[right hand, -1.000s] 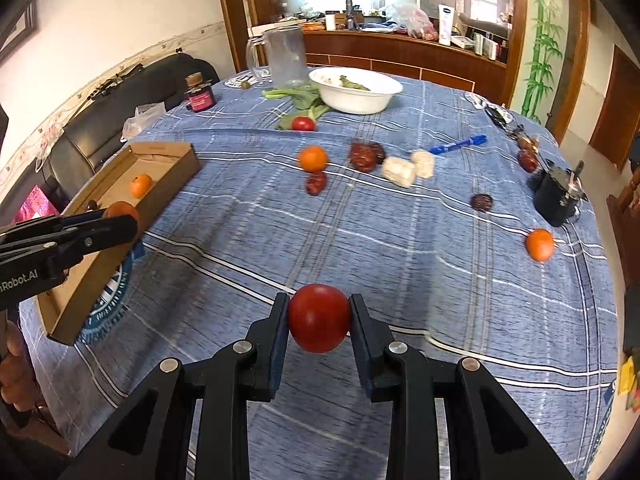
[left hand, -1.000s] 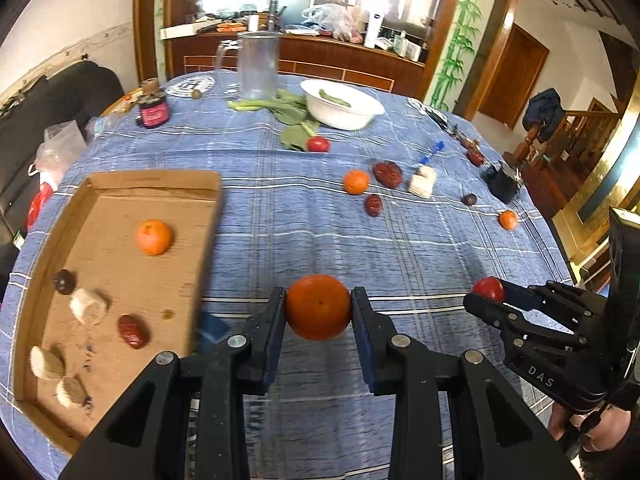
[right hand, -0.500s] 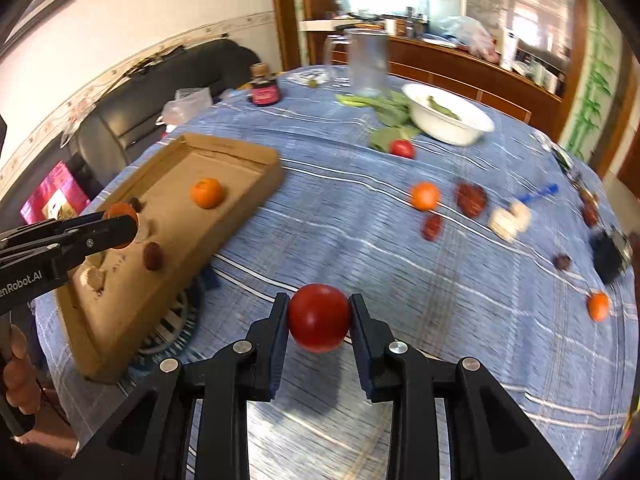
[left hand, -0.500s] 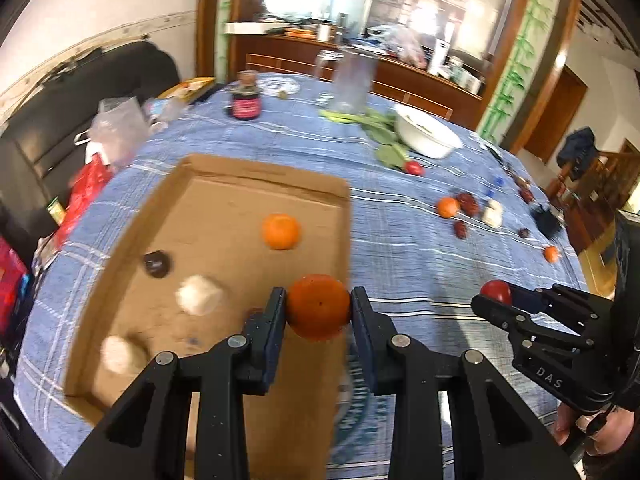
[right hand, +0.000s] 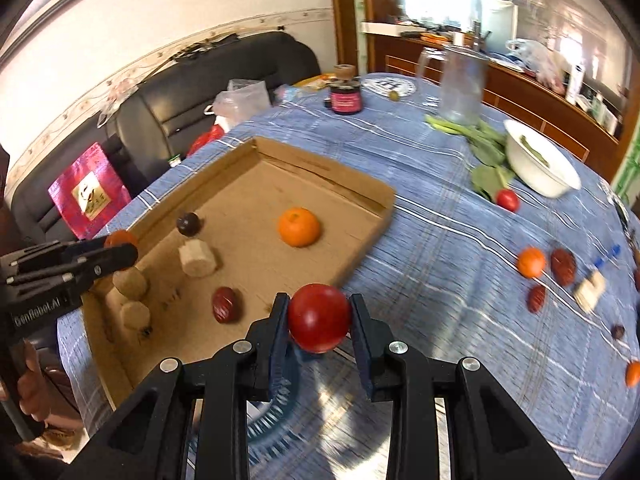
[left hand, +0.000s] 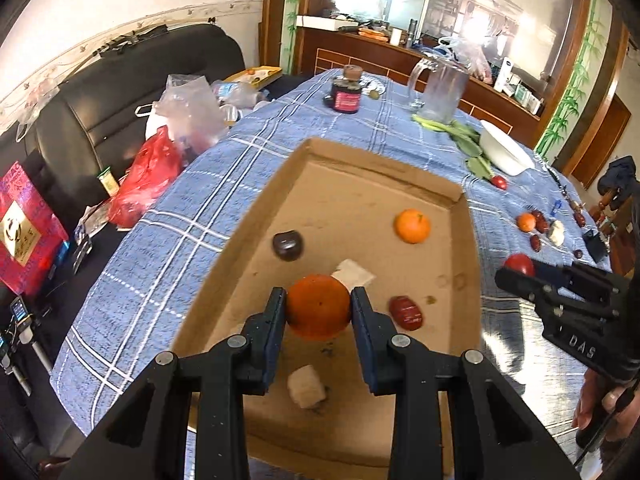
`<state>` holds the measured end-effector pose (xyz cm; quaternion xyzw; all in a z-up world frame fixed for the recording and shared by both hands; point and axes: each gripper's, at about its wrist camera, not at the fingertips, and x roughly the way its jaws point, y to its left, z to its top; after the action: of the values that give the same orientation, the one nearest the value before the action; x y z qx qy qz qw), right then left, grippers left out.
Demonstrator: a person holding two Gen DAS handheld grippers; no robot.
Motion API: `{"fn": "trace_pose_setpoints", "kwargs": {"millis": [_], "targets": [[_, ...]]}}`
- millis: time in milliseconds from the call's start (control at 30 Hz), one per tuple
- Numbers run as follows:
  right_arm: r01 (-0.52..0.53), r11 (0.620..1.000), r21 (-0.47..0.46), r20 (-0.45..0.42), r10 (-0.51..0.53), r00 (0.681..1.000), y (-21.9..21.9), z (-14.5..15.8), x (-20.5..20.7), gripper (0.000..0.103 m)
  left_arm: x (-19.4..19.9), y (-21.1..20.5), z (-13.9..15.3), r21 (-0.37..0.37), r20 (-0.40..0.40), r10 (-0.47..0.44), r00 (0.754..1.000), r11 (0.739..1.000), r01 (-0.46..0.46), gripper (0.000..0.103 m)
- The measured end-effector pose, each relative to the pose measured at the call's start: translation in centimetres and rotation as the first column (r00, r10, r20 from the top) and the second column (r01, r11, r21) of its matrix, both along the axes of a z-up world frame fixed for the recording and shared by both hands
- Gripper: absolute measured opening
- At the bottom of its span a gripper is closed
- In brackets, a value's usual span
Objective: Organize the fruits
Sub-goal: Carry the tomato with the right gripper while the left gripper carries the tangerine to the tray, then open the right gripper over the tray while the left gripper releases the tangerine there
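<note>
My left gripper (left hand: 319, 307) is shut on an orange tangerine (left hand: 318, 306) and hangs over the inside of the brown cardboard tray (left hand: 356, 160). In the tray lie another tangerine (left hand: 412, 225), a dark round fruit (left hand: 287, 245), a red date (left hand: 406, 312) and pale chunks (left hand: 306, 391). My right gripper (right hand: 319, 317) is shut on a red tomato (right hand: 319, 317), above the blue checked cloth just off the tray's right edge (right hand: 362, 248). Each gripper also shows in the other's view: the right gripper (left hand: 520, 270) at the right, the left gripper (right hand: 120, 246) at the left.
Loose on the blue cloth (right hand: 460, 240) to the right lie a tangerine (right hand: 531, 262), dates (right hand: 563, 266), a small tomato (right hand: 507, 200) and a pale chunk (right hand: 590, 290). A white bowl (right hand: 540, 164), greens, a clear jug (right hand: 462, 84) and a dark jar (right hand: 346, 96) stand farther back. A black sofa with bags lies beyond the table's left edge.
Both grippers have swung left with their fruit. The left one went from over the cloth to over the tray; the right one came up beside the tray's right edge.
</note>
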<state>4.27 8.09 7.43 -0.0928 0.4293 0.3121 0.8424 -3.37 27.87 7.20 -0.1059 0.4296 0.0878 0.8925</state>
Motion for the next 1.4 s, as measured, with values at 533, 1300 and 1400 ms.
{"fn": "trace_pose_setpoints", "kwargs": {"millis": [533, 1300, 1400], "targets": [[-0.052, 0.998, -0.039, -0.06, 0.05, 0.997, 5.1, -3.2, 2.4, 0.033, 2.2, 1.6, -2.9, -0.009, -0.068, 0.006, 0.998, 1.0, -0.006, 0.032], [-0.07, 0.994, -0.087, -0.035, 0.067, 0.997, 6.7, -4.5, 3.1, 0.034, 3.2, 1.5, -4.5, 0.005, -0.107, 0.005, 0.994, 1.0, -0.004, 0.035], [-0.052, 0.996, -0.078, -0.034, 0.05, 0.998, 6.1, -4.2, 2.9, 0.036, 2.9, 1.4, -4.2, 0.006, -0.097, 0.006, 0.995, 1.0, -0.006, 0.04]]}}
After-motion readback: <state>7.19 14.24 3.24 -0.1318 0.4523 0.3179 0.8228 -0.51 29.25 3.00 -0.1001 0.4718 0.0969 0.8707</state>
